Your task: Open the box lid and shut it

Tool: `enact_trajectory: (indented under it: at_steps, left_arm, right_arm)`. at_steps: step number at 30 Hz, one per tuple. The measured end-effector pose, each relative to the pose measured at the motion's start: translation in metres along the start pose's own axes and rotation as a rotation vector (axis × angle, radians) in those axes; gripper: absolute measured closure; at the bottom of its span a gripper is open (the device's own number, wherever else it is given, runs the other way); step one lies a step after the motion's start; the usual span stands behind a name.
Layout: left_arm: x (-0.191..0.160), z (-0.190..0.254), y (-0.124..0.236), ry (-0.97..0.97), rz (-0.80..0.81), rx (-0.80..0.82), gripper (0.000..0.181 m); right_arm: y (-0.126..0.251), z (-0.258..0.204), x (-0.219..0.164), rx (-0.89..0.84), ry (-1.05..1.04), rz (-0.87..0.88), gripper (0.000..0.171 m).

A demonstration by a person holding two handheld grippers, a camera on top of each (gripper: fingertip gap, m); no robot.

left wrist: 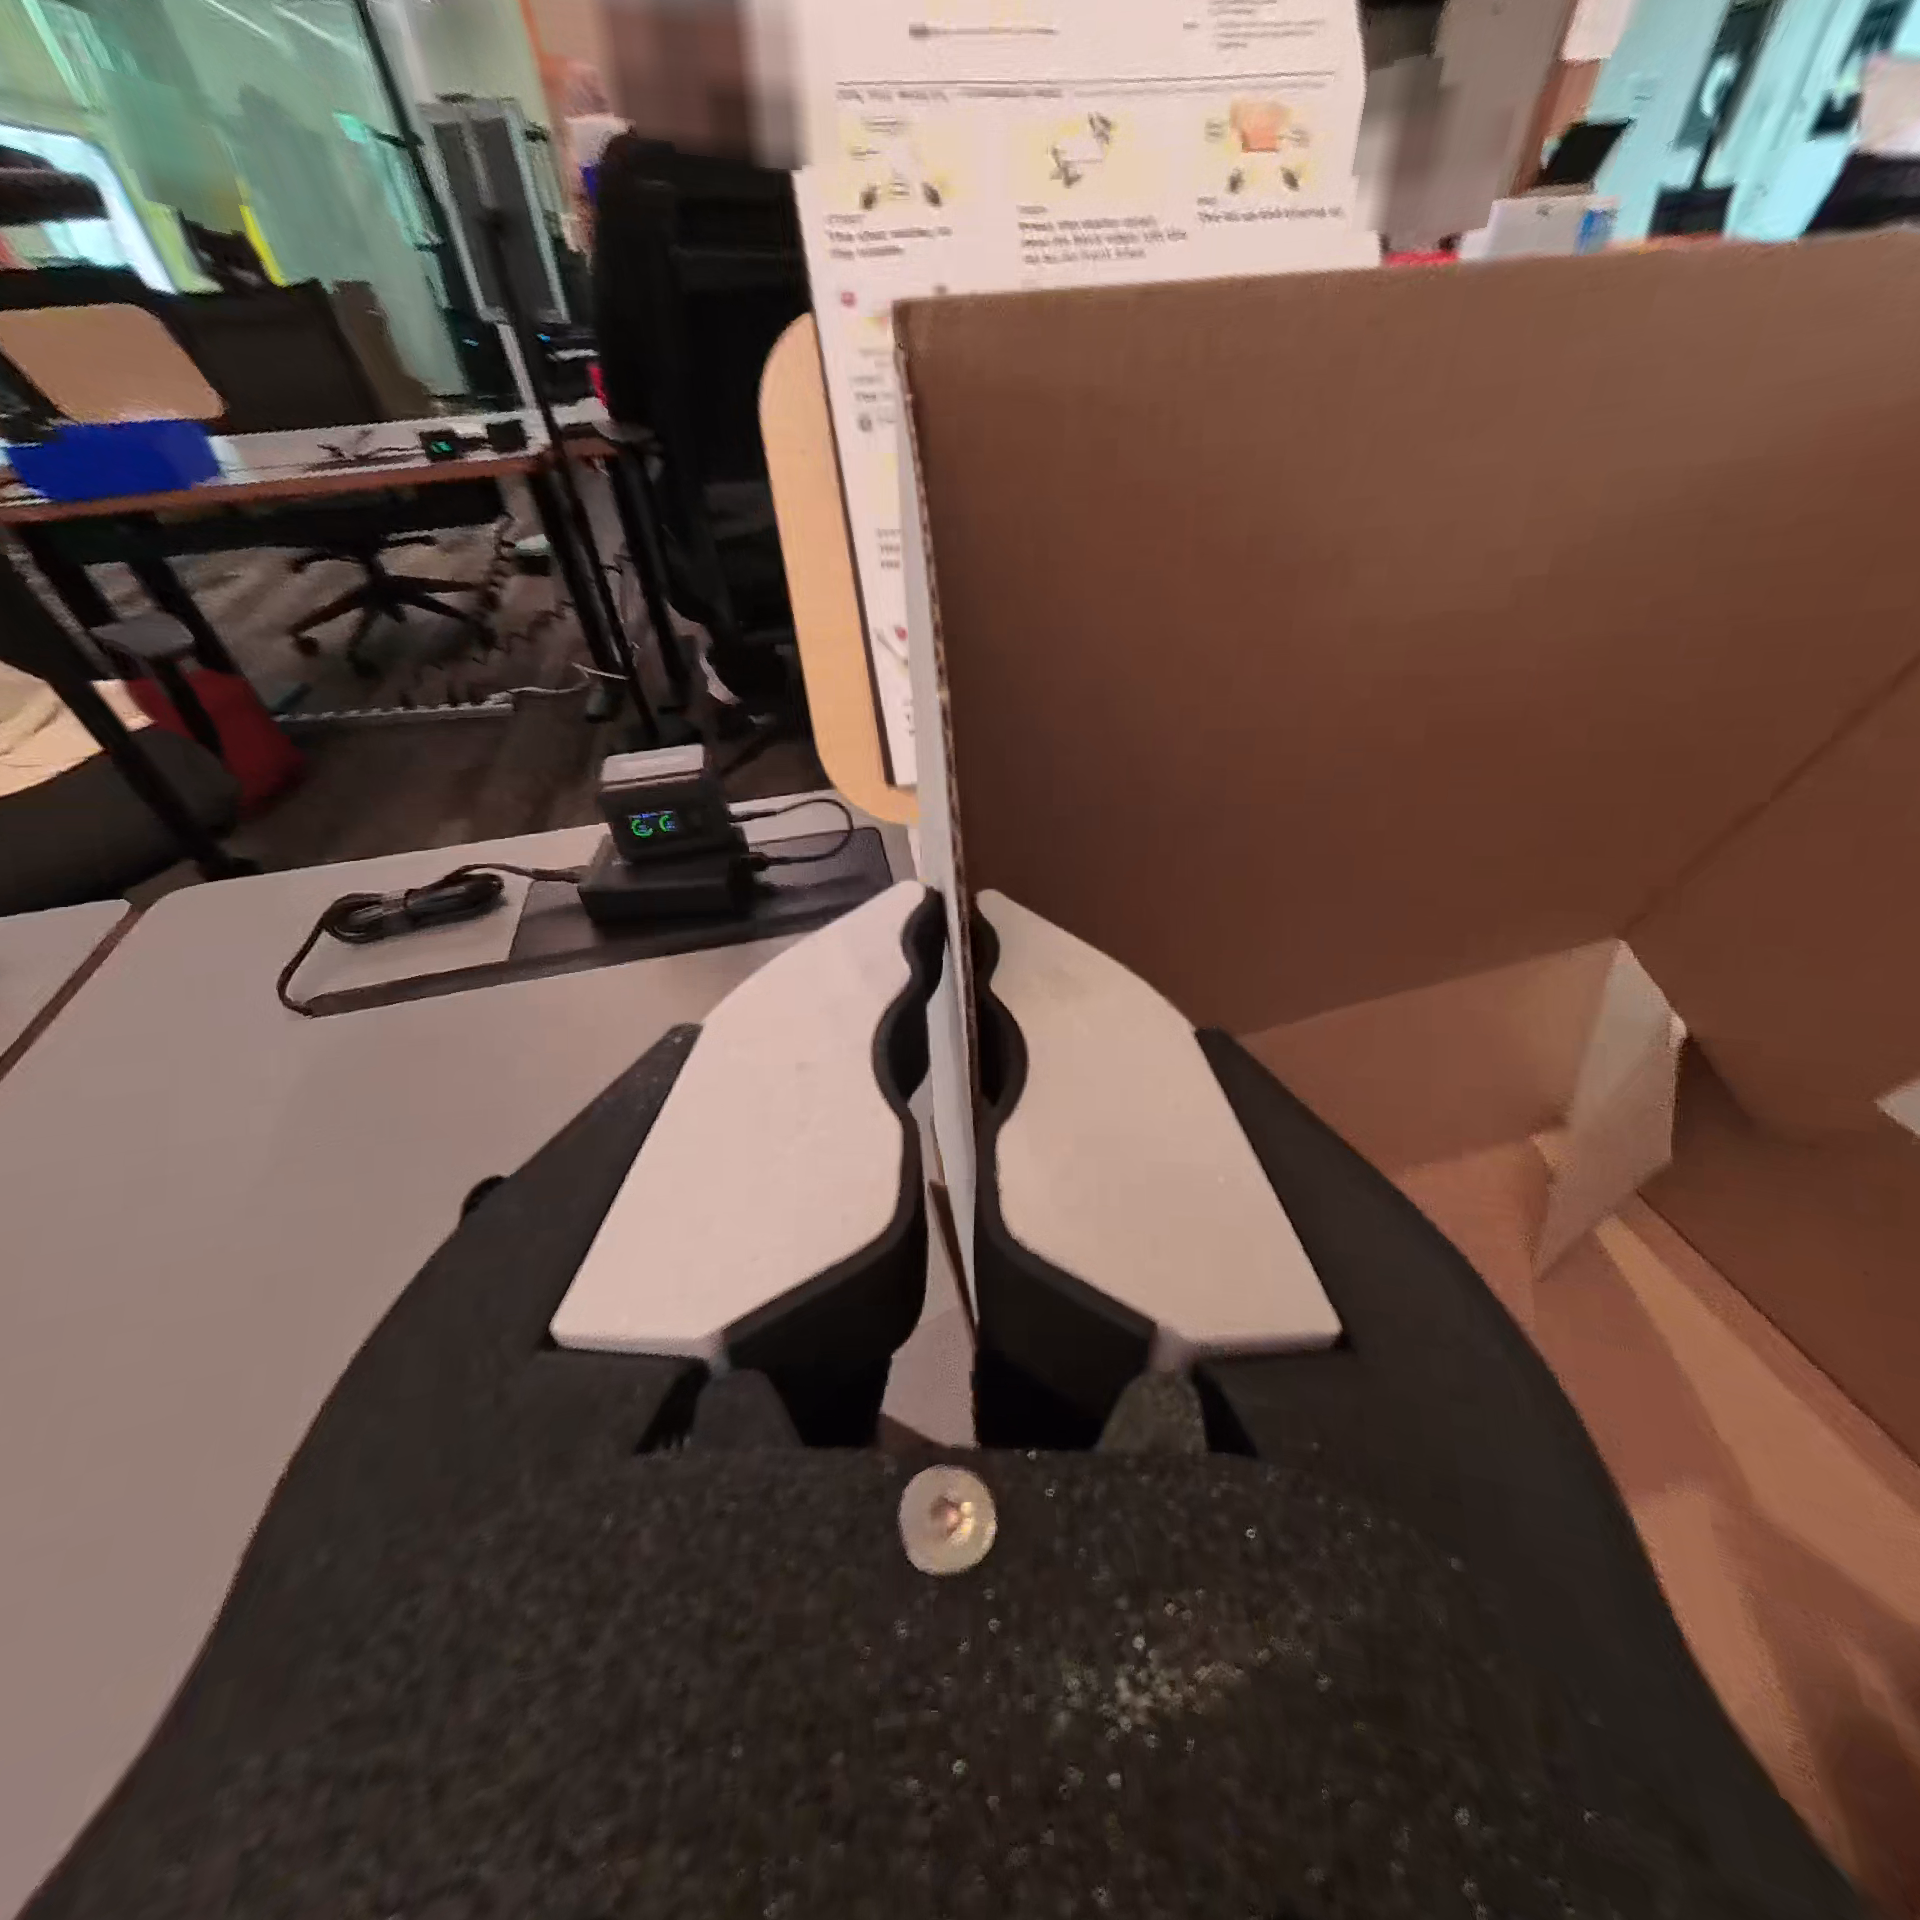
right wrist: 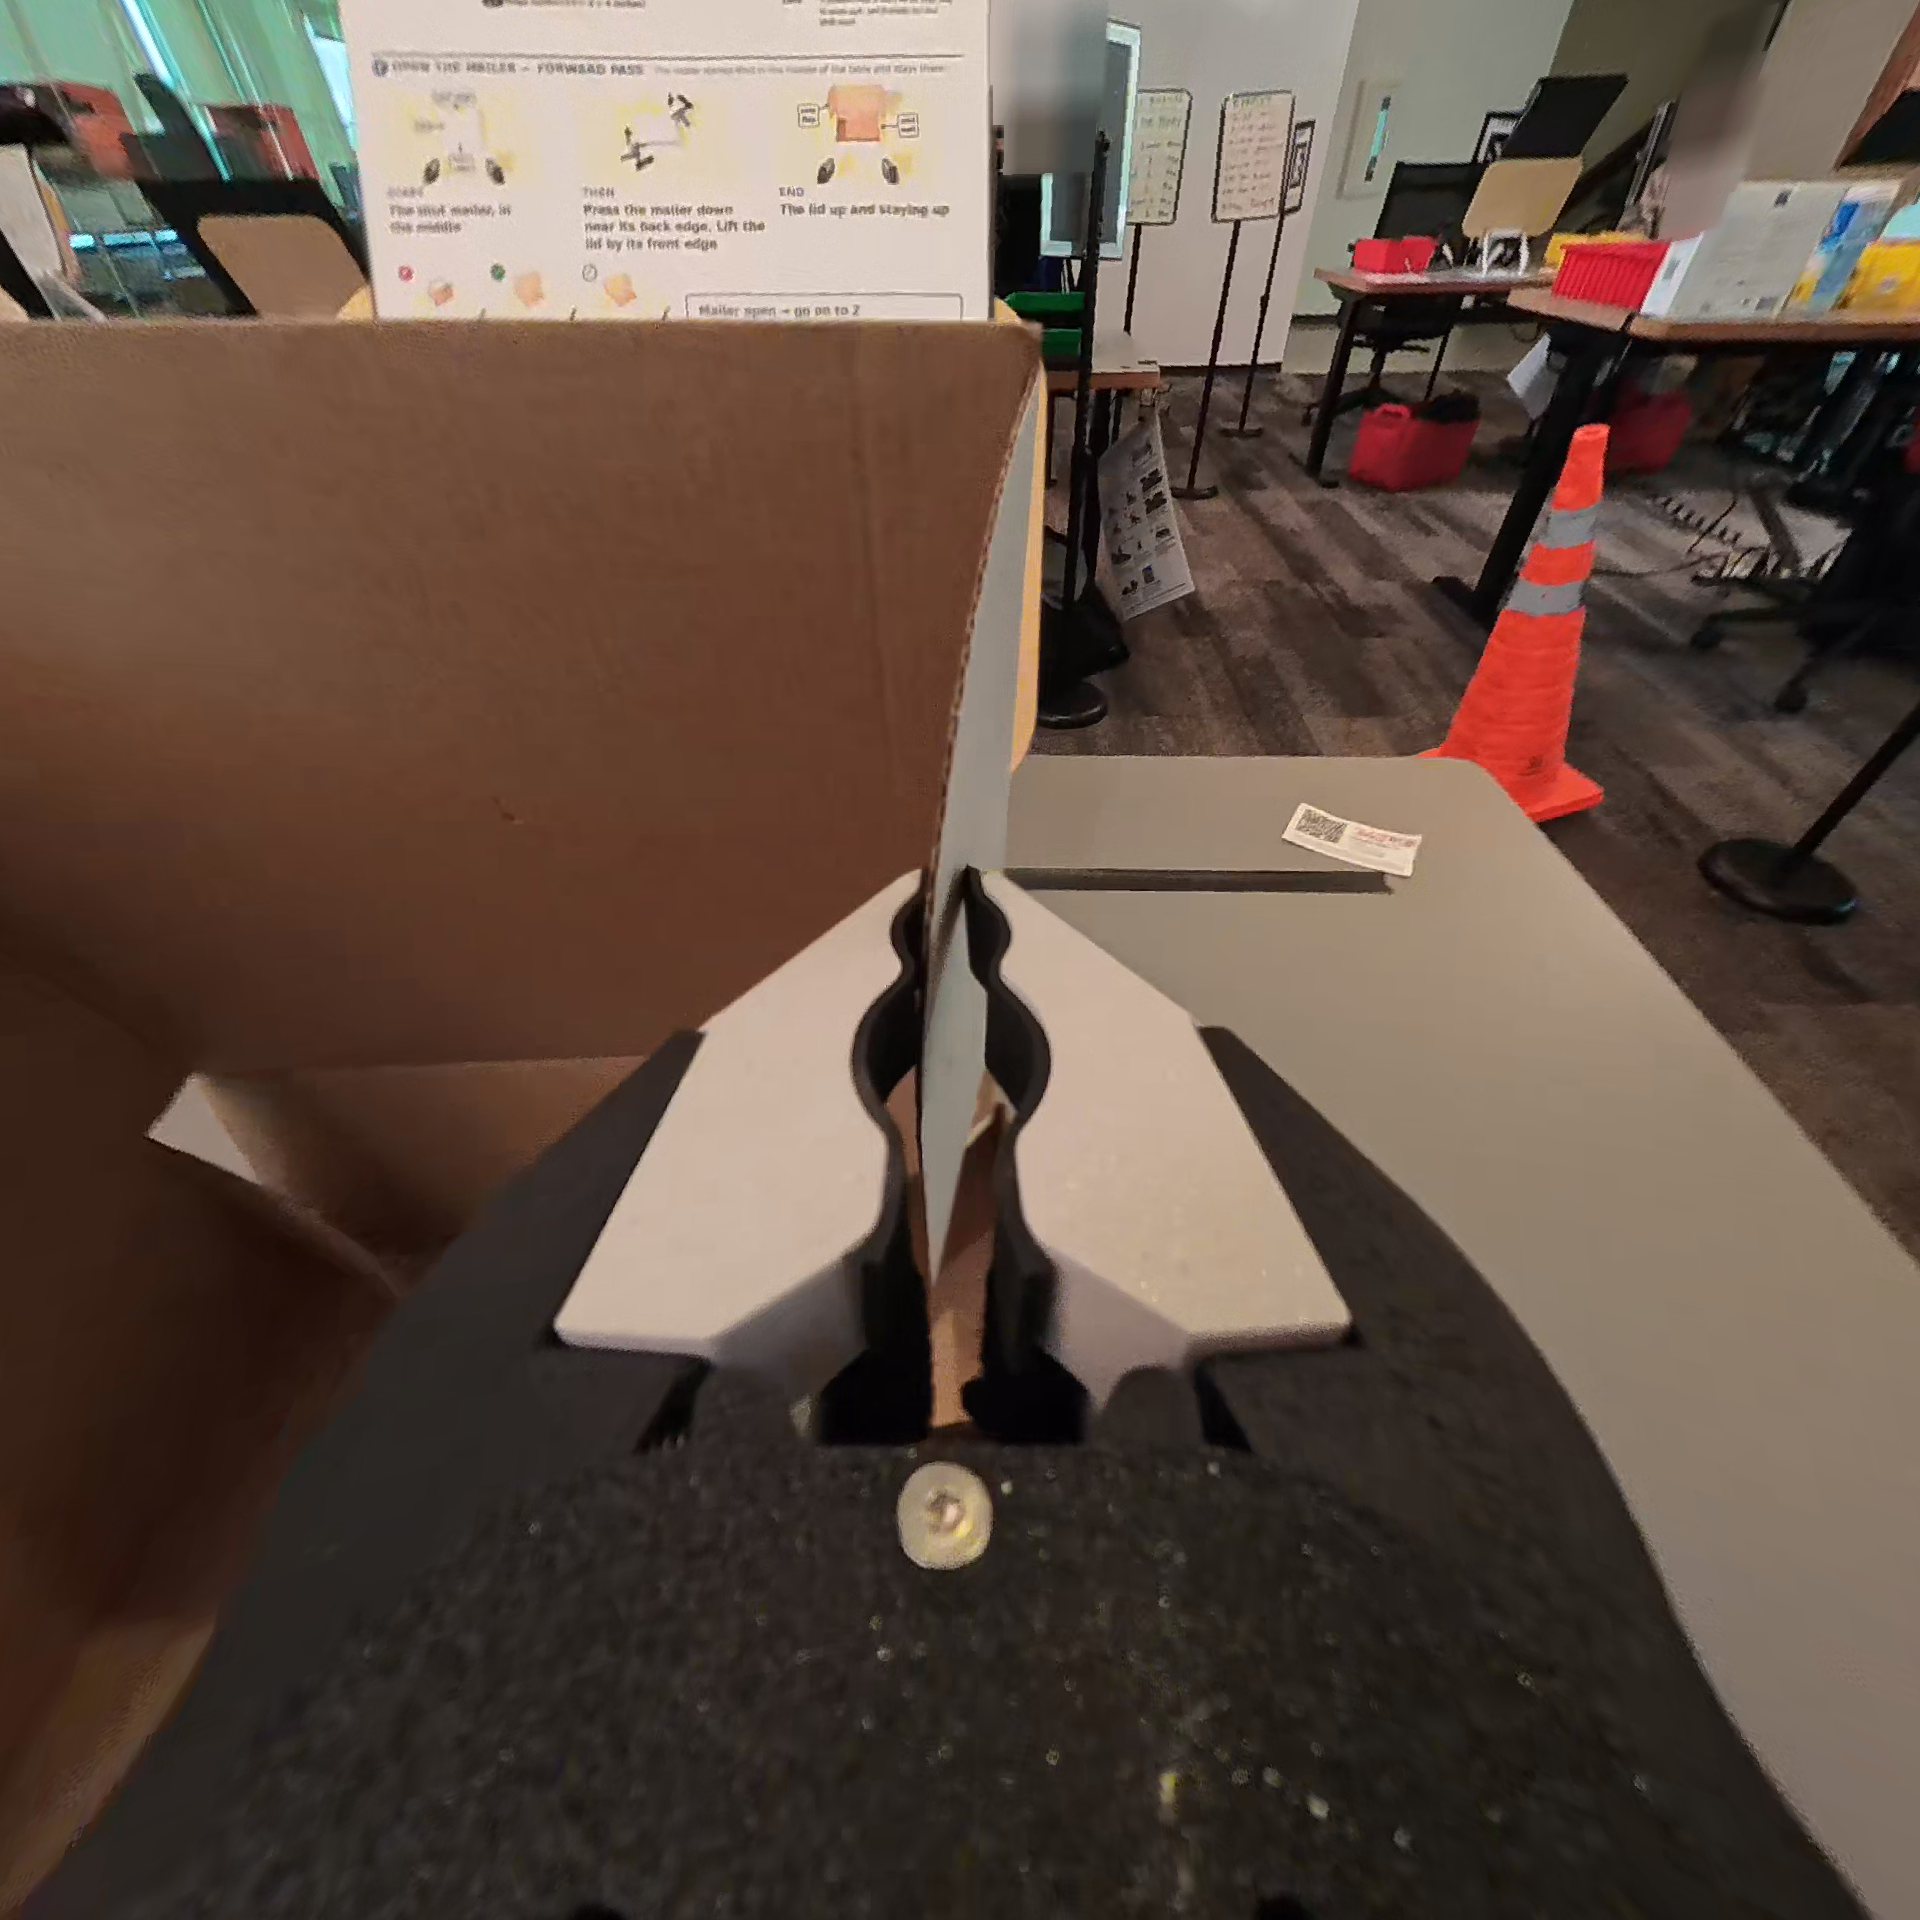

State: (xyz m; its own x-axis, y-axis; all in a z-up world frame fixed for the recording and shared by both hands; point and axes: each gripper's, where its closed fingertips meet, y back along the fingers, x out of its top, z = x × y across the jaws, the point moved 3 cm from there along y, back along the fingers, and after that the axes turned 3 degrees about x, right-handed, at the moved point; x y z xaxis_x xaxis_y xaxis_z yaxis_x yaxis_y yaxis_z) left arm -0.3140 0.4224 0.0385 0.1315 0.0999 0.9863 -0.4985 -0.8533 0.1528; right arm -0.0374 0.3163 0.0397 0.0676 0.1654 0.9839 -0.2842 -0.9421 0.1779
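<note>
A brown cardboard box stands open on the grey table (left wrist: 187, 1091). Its lid (left wrist: 1403, 623) stands nearly upright, brown inside and white outside. My left gripper (left wrist: 958, 914) is shut on the lid's left side edge, which runs up between the two grey fingers (left wrist: 769, 1122). The box's open inside (left wrist: 1714, 1507) lies low on the right. In the right wrist view the lid (right wrist: 499, 675) fills the left half. My right gripper (right wrist: 948, 894) is shut on the lid's right side edge. The box's inside (right wrist: 312, 1247) shows at lower left.
A black charger with a lit display and cable (left wrist: 665, 862) sits on a dark mat at the table's far left. A white instruction sheet (right wrist: 675, 156) stands behind the lid. A label (right wrist: 1351, 836) lies on the table at right. An orange cone (right wrist: 1527, 634) stands on the floor beyond. Some 30 cm of space lies between my two pairs of fingers.
</note>
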Motion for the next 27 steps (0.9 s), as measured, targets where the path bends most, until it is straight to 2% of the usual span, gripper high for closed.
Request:
enact_trajectory:
  at_steps: [6, 13, 21, 23, 24, 25, 27]
  left_arm:
    - [-0.004, 0.004, 0.025, -0.049, -0.077, -0.070, 0.178]
    - [0.001, 0.008, 0.010, -0.133, -0.140, -0.007, 0.177]
    - [-0.004, 0.022, 0.023, -0.128, -0.088, -0.038, 0.166]
    - [0.005, 0.015, 0.043, -0.156, -0.054, 0.059, 0.142]
    - [0.015, 0.014, 0.062, -0.189, 0.009, 0.107, 0.138]
    - [0.024, 0.021, 0.082, -0.193, 0.088, 0.108, 0.143]
    - [0.031, 0.070, 0.112, -0.119, 0.157, -0.124, 0.156]
  right_arm:
    - [0.023, 0.009, -0.010, 0.034, 0.148, -0.004, 0.168]
    - [0.018, 0.020, -0.001, 0.159, 0.135, -0.221, 0.168]
    - [0.025, 0.020, -0.007, 0.059, 0.168, -0.143, 0.169]
    - [0.023, 0.018, -0.006, 0.048, 0.165, -0.149, 0.169]
    - [0.023, 0.017, -0.006, 0.039, 0.178, -0.151, 0.169]
    - [0.023, 0.016, -0.006, 0.028, 0.193, -0.153, 0.169]
    - [0.024, 0.015, -0.007, 0.022, 0.201, -0.153, 0.169]
